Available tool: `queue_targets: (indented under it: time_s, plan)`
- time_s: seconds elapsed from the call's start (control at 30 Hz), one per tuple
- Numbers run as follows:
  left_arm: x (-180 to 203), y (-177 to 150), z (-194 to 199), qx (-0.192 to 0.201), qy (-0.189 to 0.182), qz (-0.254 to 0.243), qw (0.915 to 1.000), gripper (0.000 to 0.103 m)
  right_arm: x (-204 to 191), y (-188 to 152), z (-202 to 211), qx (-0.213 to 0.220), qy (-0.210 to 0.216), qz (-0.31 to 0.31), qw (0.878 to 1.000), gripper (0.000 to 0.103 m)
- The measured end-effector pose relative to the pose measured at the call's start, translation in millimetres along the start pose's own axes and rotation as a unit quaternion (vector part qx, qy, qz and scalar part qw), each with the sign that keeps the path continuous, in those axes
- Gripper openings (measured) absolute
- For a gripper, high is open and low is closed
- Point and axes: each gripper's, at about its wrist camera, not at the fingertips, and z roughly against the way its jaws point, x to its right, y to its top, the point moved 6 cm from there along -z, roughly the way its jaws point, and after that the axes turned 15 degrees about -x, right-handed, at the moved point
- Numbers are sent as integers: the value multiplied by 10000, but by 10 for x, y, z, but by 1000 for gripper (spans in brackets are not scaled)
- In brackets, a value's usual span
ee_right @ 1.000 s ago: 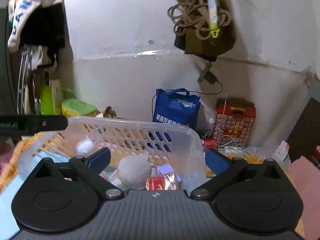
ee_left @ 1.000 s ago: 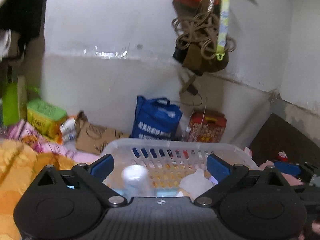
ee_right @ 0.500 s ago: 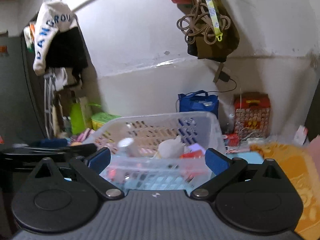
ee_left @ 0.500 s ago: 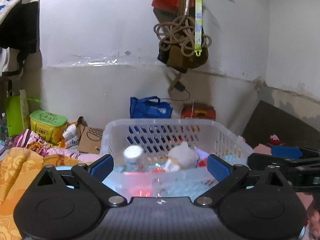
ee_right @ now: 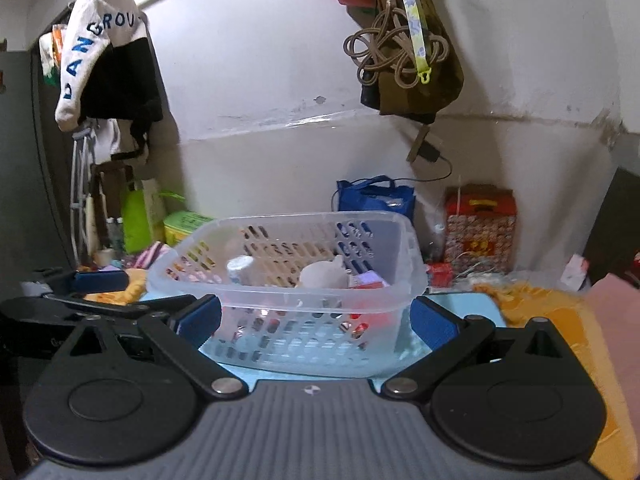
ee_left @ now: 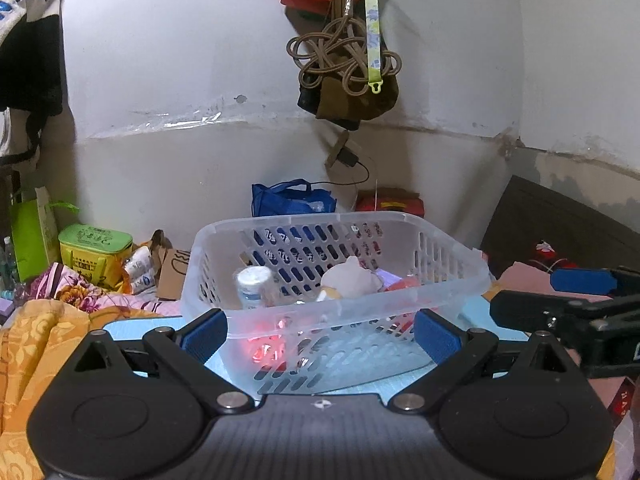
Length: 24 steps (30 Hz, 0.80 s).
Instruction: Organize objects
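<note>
Both grippers, left gripper (ee_left: pixel 320 334) and right gripper (ee_right: pixel 316 320), are gaping wide before one basket (ee_left: pixel 400 300) sitting on blue mat (ee_left: pixel 480 312) (one bottle (ee_left: pixel 253 285), one plush (ee_left: pixel 352 278)); only right view is showing hanging cap (ee_right: pixel 100 40).

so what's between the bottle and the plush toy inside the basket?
Left wrist view: nothing between the bottle and plush toy, only the basket's slotted back wall behind.

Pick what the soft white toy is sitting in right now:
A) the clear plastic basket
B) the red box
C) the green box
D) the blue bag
A: the soft white toy sits inside the clear plastic basket, next to a white-capped bottle.
</note>
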Motion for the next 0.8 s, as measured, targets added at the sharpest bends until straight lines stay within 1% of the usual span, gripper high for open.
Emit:
queue_targets:
  time_s: [0.1, 0.17, 0.27, 0.33, 0.47, 0.57, 0.63, 0.8]
  plan:
    - [-41, 1, -23, -26, 85, 123, 9999, 101, -29, -21, 3, 172, -225, -103, 9995, 103]
    - [-64, 6, -30, -40, 141, 165, 9998, 101, -40, -37, 32, 344, -197, -154, 9991, 103]
    - [-68, 1, -5, -6, 200, 166, 9997, 101, -32, -51, 19, 34, -184, -243, 9995, 103]
    - [-59, -4, 9, 4, 216, 159, 9996, 101, -25, -73, 23, -64, -205, -203, 9996, 103]
    - [-25, -11, 39, 83, 240, 111, 9996, 101, 19, -127, 28, -113, -195, -225, 9995, 103]
    - [-4, -8, 49, 102, 230, 120, 9996, 101, 64, -157, 8, -182, -38, -370, 9991, 103]
    - [8, -6, 54, 108, 205, 115, 9997, 101, 86, -175, -4, -218, -6, -442, 9988, 103]
    - [58, -13, 74, 122, 237, 47, 9996, 101, 60, -206, -8, -256, -56, -367, 9990, 103]
